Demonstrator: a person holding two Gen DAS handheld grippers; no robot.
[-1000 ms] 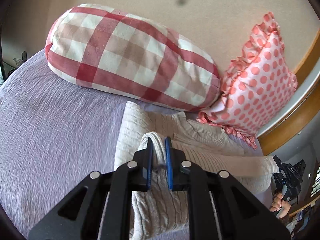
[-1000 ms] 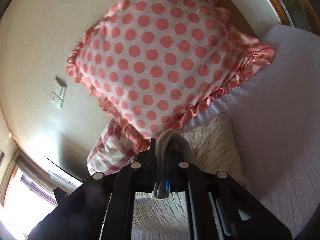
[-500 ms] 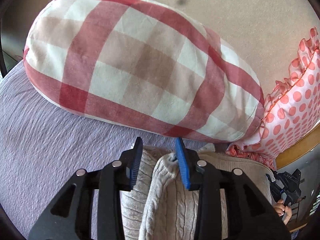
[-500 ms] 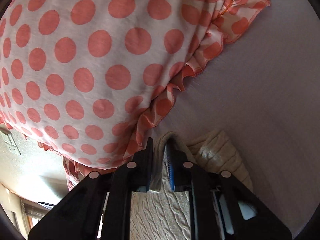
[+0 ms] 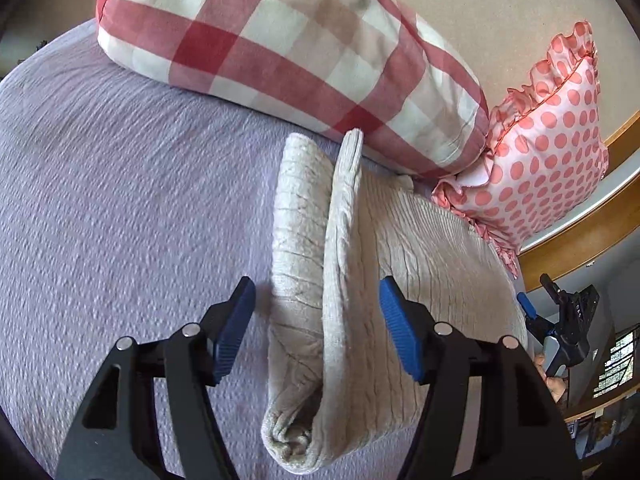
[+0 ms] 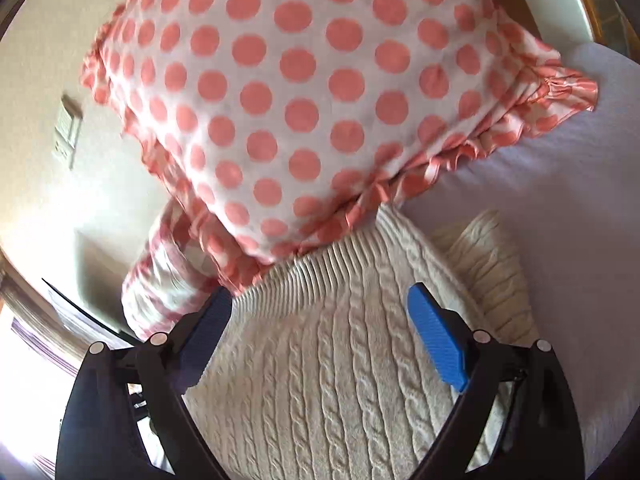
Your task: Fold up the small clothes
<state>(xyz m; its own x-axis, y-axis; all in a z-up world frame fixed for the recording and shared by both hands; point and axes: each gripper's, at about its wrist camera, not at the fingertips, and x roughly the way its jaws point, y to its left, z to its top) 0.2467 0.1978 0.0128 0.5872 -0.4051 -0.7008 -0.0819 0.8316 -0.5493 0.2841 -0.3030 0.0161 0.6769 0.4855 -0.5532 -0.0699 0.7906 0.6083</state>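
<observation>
A cream cable-knit sweater lies folded on the lilac bedspread, its far edge against the pillows. A raised fold of it stands between the fingers of my left gripper, which is open and not touching it. In the right wrist view the sweater fills the space under my right gripper, which is open and empty above it. A folded sleeve pokes out at its right. The right gripper also shows in the left wrist view at the sweater's right end.
A red-and-white checked bolster pillow and a pink polka-dot frilled pillow lean against the beige wall behind the sweater. The dotted pillow overhangs the sweater's far edge. A wooden bed frame runs along the right.
Both grippers were shut on the sweater's edge and carried it toward the pillows. Both have now opened and let go, and the sweater lies folded on the bed.
</observation>
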